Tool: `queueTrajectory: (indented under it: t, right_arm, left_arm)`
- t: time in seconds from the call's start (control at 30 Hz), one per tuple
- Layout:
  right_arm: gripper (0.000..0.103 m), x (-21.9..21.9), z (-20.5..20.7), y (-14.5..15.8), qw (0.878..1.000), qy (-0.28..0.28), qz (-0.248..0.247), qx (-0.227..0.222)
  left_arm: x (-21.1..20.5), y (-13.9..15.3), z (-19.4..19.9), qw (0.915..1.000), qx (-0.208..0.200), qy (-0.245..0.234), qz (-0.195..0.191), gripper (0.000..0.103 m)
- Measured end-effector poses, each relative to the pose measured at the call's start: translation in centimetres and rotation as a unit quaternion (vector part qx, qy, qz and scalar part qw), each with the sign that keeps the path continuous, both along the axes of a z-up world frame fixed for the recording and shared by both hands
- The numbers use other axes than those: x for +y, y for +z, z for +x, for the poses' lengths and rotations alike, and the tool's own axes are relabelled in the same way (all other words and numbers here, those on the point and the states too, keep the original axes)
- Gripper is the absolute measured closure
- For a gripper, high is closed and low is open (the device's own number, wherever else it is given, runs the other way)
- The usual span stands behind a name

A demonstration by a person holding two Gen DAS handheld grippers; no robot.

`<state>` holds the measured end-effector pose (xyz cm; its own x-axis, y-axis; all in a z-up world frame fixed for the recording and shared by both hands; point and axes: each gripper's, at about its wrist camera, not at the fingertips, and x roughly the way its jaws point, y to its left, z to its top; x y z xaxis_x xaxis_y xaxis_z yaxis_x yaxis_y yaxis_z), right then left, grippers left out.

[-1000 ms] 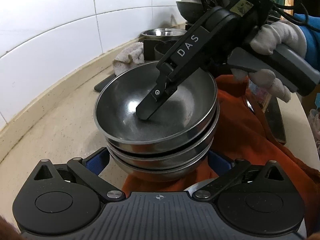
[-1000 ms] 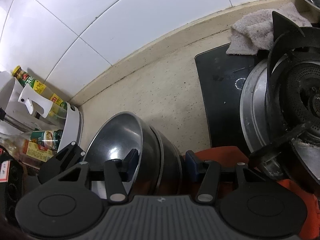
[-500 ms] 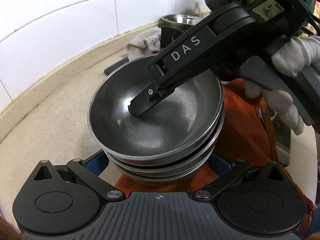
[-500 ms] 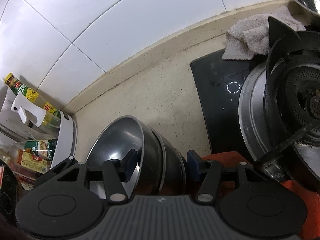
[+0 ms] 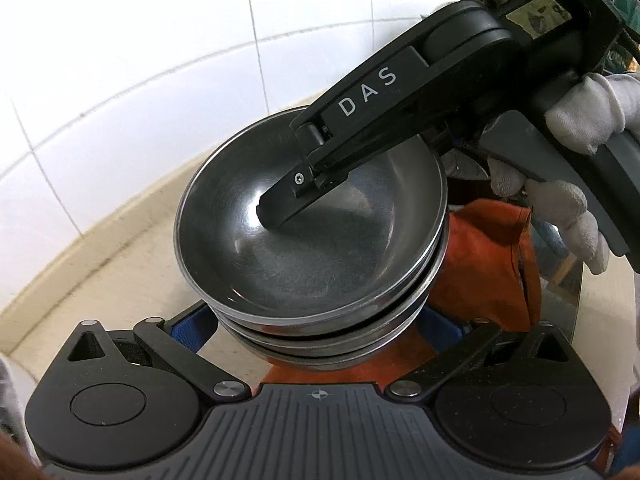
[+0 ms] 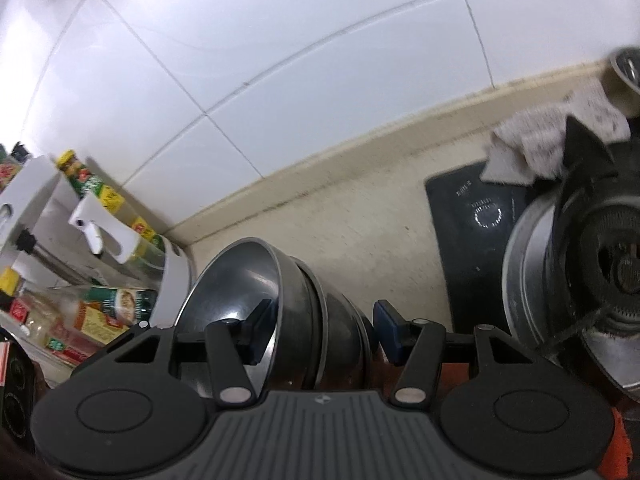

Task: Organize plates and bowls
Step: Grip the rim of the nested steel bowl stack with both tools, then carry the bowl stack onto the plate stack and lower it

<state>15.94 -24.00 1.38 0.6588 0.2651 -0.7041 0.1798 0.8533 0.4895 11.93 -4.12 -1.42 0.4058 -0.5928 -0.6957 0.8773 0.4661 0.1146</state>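
Stack of nested steel bowls gathered — stacking appears done, placement outstanding. Right hand-held gripper is clenched across the stack's wall, one finger inside. Left hand-held gripper straddles its base; grasp indeterminate. Stack sits just ahead, over an orange cloth.

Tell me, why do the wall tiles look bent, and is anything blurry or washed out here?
Left wrist view: the fisheye lens bows the tile wall, glare bleaches it, and a bright glint sits inside the top bowl. Right wrist view: the tile lines curve likewise, and the cloth by the stove burner is smeared by motion blur.
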Motion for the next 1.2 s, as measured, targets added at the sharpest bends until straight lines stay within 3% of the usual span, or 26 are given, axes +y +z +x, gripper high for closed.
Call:
queueTrajectory:
  t: [0.67, 1.2]
  right_arm:
    - [0.054, 4.4, -3.1, 6.1, 0.998, 0.045, -0.022, -0.046]
    - [0.054, 10.3, -8.0, 7.3, 0.996, 0.072, -0.025, -0.047]
  left_arm:
    - [3.7, 4.1, -5.5, 0.9977, -0.039, 0.049, -0.025, 0.0]
    - [7.3, 3.6, -11.2, 0.9965, -0.039, 0.071, -0.023, 0.0]
